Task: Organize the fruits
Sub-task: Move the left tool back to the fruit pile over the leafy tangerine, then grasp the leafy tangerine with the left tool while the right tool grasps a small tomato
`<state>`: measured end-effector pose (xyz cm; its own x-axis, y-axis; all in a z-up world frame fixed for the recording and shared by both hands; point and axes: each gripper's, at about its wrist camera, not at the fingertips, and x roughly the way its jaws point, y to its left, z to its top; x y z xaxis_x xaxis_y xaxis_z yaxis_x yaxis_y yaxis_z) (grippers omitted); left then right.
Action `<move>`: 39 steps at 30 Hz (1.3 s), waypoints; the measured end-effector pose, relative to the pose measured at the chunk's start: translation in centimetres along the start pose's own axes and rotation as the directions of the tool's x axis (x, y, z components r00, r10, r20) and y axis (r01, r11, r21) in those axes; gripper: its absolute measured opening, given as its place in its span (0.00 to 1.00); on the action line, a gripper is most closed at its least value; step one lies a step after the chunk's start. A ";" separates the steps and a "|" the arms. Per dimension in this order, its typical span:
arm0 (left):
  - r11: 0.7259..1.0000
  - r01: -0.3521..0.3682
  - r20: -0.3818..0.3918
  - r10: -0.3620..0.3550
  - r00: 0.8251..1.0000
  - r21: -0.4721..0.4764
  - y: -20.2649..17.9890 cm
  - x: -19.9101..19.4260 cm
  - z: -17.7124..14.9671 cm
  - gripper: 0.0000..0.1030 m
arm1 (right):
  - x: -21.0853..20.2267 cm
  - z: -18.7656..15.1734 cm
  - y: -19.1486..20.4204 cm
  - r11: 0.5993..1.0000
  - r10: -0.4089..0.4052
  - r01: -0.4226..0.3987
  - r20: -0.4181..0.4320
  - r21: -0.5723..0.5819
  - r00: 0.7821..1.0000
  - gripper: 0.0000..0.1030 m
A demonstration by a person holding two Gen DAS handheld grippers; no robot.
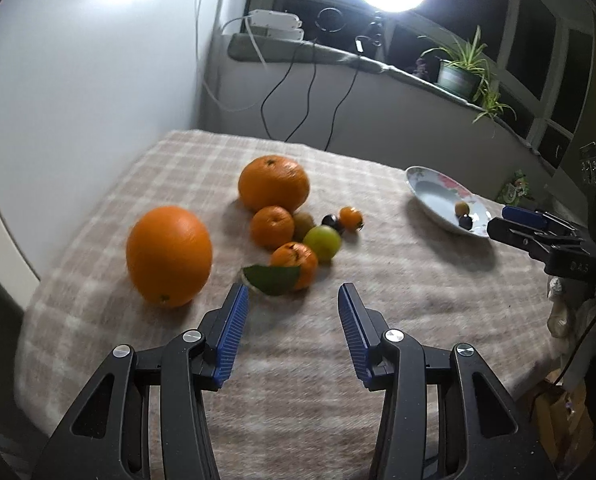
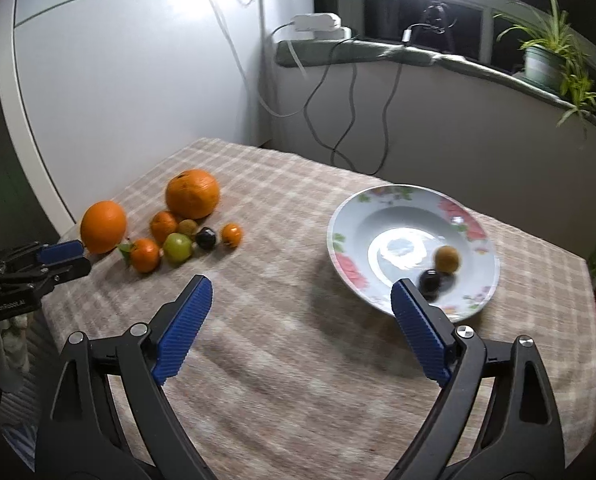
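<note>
Hovering over the checked bench (image 1: 418, 280), the left claw (image 1: 294, 300) is held partly spread and empty, the cluster of fruits (image 1: 294, 232) lying just beyond its tips. The right claw (image 2: 302, 292) is spread wide with nothing gripped; the flowered plate (image 2: 350, 240), with two small fruits (image 2: 438, 268) in it, lies by its right finger.

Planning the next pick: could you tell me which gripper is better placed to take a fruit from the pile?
Left, probably: the left gripper hangs open just before the leafy mandarin, while the right gripper is beside the plate.
</note>
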<state>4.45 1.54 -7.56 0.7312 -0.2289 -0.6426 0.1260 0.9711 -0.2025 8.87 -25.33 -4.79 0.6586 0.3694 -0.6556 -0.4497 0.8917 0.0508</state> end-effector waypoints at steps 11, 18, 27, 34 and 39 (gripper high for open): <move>0.998 -0.030 -0.016 0.031 0.999 0.057 -0.7 2.1 0.4 0.44 | 3.5 1.4 2.6 0.997 0.052 -0.054 -0.030 -0.058 0.998 0.90; 0.991 -0.050 -0.035 0.055 0.998 0.121 -1.0 4.0 1.4 0.44 | 7.0 2.7 3.1 0.993 0.100 -0.104 -0.075 -0.051 0.992 0.85; 0.991 -0.036 -0.064 0.044 0.997 0.125 -0.5 5.8 1.6 0.44 | 11.3 3.7 3.5 0.990 0.128 -0.136 -0.137 -0.045 0.982 0.68; 0.990 -0.021 -0.072 0.031 0.997 0.141 -0.9 6.2 1.7 0.47 | 13.7 3.9 2.9 0.987 0.161 -0.163 -0.187 0.007 0.969 0.53; 0.990 -0.007 -0.080 0.019 0.997 0.143 -0.9 6.5 1.7 0.47 | 14.8 3.8 2.4 0.981 0.192 -0.186 -0.207 0.047 0.959 0.52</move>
<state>10.26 -0.69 -10.34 0.6774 -0.2151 -0.7035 0.2155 0.9724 -0.0898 19.85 -16.76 -11.46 0.4205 0.4713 -0.7753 -0.5355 0.8187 0.2073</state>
